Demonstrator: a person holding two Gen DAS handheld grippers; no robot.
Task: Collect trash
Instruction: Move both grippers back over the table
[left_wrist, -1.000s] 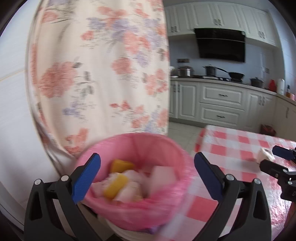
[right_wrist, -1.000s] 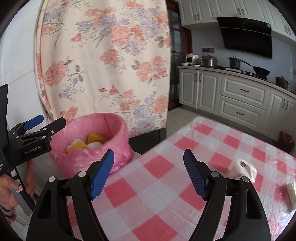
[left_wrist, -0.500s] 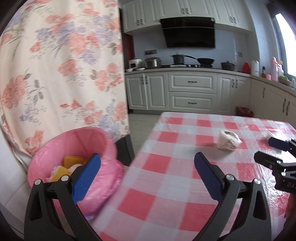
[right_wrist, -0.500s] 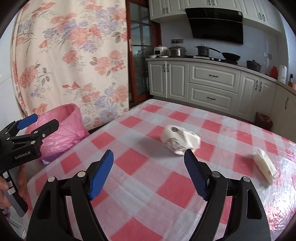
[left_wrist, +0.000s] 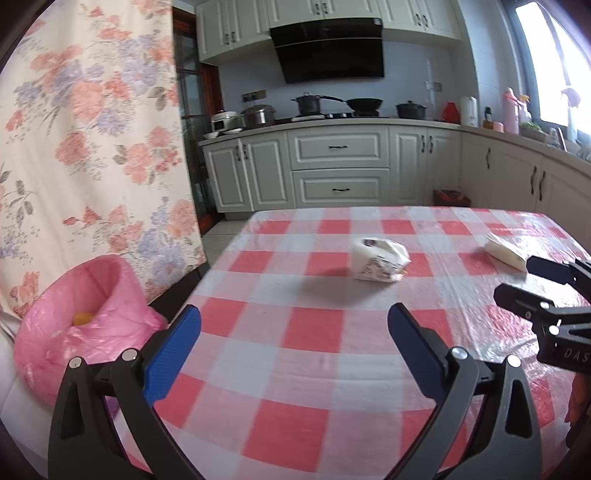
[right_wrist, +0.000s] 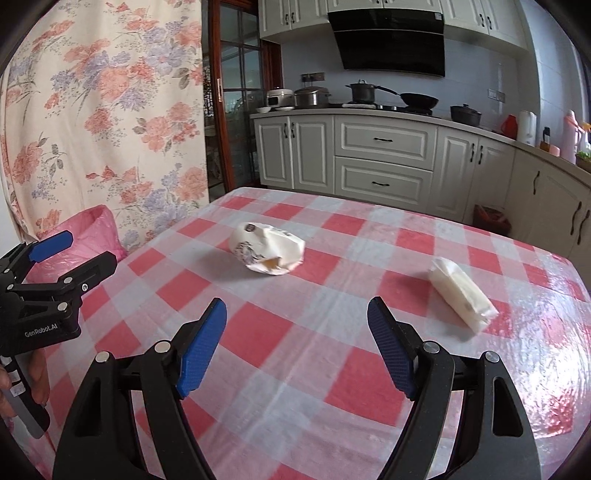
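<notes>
While both pairs of fingers stand apart and empty, the left gripper (left_wrist: 294, 345) and right gripper (right_wrist: 296, 334) hover over the checked table (right_wrist: 332, 317). Two pieces of trash lie there: a crumpled wrapper (right_wrist: 266, 249) ahead and a white packet (right_wrist: 461, 293) to the right. Either may skid on the glossy cover. One pink-lined bin (left_wrist: 81, 321) waits off the table's left edge.
</notes>
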